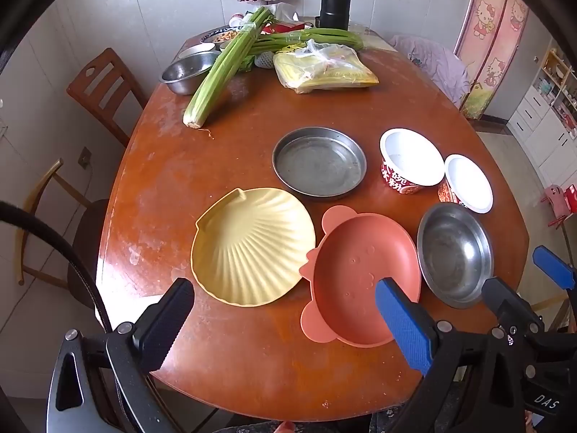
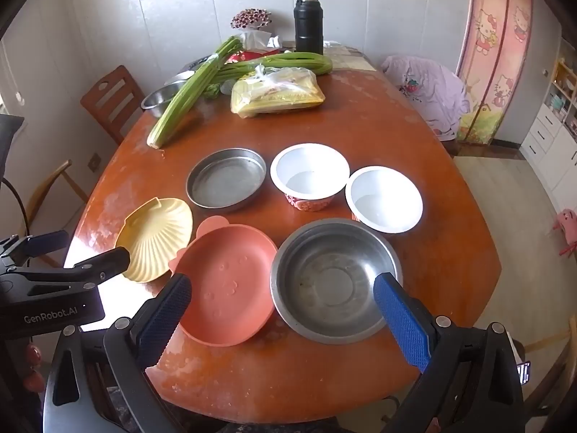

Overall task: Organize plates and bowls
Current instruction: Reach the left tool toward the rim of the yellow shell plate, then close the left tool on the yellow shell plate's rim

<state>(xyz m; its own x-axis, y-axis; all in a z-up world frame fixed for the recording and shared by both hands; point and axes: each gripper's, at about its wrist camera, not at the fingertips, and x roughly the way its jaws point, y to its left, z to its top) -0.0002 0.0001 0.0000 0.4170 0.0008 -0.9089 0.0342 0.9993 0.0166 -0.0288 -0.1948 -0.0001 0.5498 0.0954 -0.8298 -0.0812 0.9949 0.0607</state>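
left wrist view: the left gripper [image 1: 285,315] hangs over the near edge of the table [image 1: 230,151] with its jaws spread wide and nothing between them. under it lie a yellow shell plate [image 1: 252,245] and, touching its right edge, a pink plate [image 1: 360,270] with round ears. behind them sits a flat steel pan [image 1: 319,161]. to the right a steel bowl [image 1: 455,252] stands just beside the pink plate, and behind it two white cups [image 1: 411,155] touch rim to rim; the red band on the nearer-left cup carries white characters too small to read. the right gripper [image 1: 523,281] shows at the right edge, and the letters "das" are printed on a black body at the lower right. far back lie celery [image 1: 223,72], a bagged yellow packet [image 1: 324,68], a flask [image 1: 335,0] and a second steel bowl.

right wrist view: the right gripper [image 2: 283,314] is also wide apart and empty, above the steel bowl [image 2: 335,278] and the pink plate [image 2: 230,281]. the shell plate [image 2: 158,238] lies left, the pan [image 2: 227,180] behind, the cups [image 2: 310,173] right of the pan. the left gripper [image 2: 72,252] enters at the left; its body reads "genrobot.ai". a cartoon cat decorates the pink door panels [image 2: 497,43].
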